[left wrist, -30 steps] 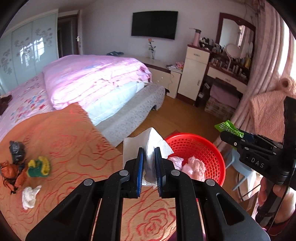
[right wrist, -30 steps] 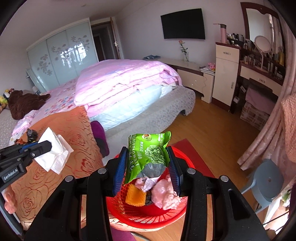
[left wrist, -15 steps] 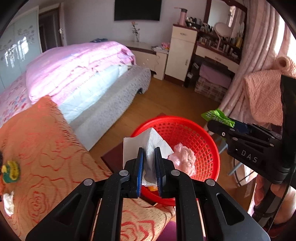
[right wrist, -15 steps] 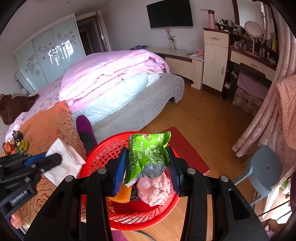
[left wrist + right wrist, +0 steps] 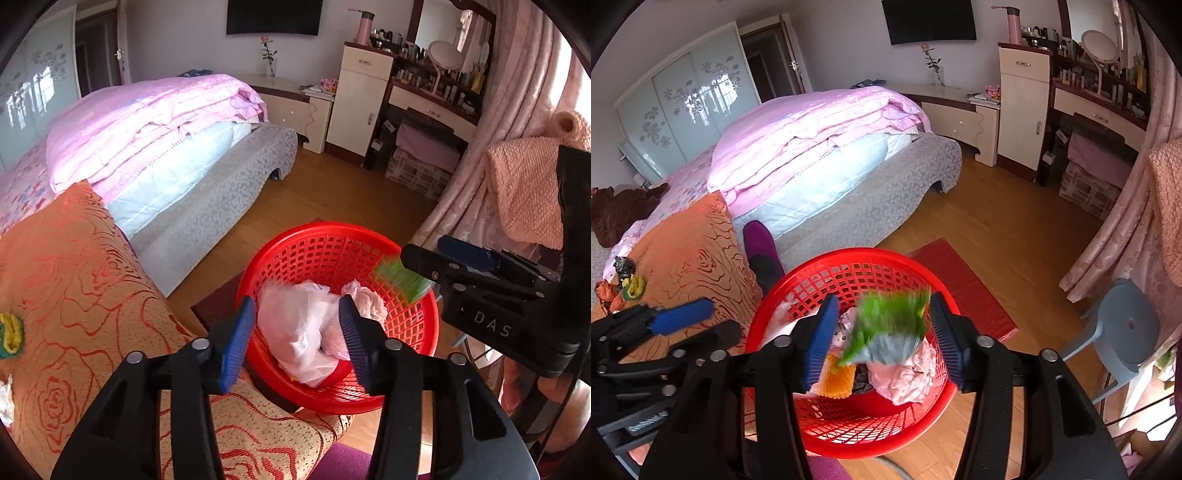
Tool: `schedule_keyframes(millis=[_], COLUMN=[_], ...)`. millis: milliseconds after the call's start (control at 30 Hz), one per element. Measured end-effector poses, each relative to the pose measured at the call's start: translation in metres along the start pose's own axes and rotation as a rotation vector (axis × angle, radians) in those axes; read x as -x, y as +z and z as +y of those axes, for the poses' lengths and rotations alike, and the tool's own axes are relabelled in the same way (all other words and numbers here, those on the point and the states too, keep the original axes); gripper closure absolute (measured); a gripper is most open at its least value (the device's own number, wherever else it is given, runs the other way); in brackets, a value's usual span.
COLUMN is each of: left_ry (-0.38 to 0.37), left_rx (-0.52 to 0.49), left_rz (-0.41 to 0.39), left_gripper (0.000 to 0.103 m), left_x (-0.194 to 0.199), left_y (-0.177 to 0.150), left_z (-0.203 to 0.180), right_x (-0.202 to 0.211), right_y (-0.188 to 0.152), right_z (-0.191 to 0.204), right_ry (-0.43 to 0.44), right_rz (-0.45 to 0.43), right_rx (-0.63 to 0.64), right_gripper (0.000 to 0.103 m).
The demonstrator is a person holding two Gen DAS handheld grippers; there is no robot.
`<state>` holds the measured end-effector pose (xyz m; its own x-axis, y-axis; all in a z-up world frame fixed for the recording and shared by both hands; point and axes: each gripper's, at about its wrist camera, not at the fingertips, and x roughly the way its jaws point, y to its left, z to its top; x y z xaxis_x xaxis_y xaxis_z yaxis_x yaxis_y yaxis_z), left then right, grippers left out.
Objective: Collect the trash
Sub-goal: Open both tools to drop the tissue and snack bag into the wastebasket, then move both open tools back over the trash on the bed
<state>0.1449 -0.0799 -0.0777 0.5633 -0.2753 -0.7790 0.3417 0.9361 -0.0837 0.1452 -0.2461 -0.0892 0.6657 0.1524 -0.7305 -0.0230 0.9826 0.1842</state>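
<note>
A red mesh basket stands on the floor beside the bed, holding pink and white wrappers. My left gripper hangs over it with its jaws opening. A white tissue drops, blurred, from between them into the basket. My right gripper is over the same basket, its jaws opening too. A green snack bag falls loose between its pads, blurred. In the left wrist view the right gripper shows at the right with the green bag below it.
An orange rose-patterned blanket covers the bed's near end, with a green-yellow scrap and a white tissue on it. A red mat, a purple slipper and a blue stool are on the wooden floor.
Both grippers came down over the basket and let go. The left one released the white tissue and the right one the green snack bag. Both pieces are falling.
</note>
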Motion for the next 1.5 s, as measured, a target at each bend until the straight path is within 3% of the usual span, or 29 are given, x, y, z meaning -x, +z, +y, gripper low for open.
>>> schedule_keyframes(millis=[233, 867, 1367, 1500], left_ry=[0.044, 0.184, 0.330, 0.415], left_rx=[0.030, 0.160, 0.357, 0.408], left_rz=[-0.036, -0.129, -0.191, -0.211], left_gripper=[0.039, 0.032, 0.024, 0.021], left_x=[0.016, 0.074, 0.128, 0.147], left_y=[-0.001, -0.026, -0.057, -0.060], left_z=[0.012, 0.069, 0.162, 0.197], right_x=[0.007, 0.037, 0.040, 0.039], right_y=[0.001, -0.005, -0.012, -0.013], right_z=[0.001, 0.045, 0.116, 0.131], right_ry=[-0.014, 0.021, 0.133, 0.160], right_rz=[-0.029, -0.131, -0.118, -0.108], right_rx=[0.001, 0.112, 0.235, 0.251], right_gripper=[0.045, 0.038, 0.036, 0.036])
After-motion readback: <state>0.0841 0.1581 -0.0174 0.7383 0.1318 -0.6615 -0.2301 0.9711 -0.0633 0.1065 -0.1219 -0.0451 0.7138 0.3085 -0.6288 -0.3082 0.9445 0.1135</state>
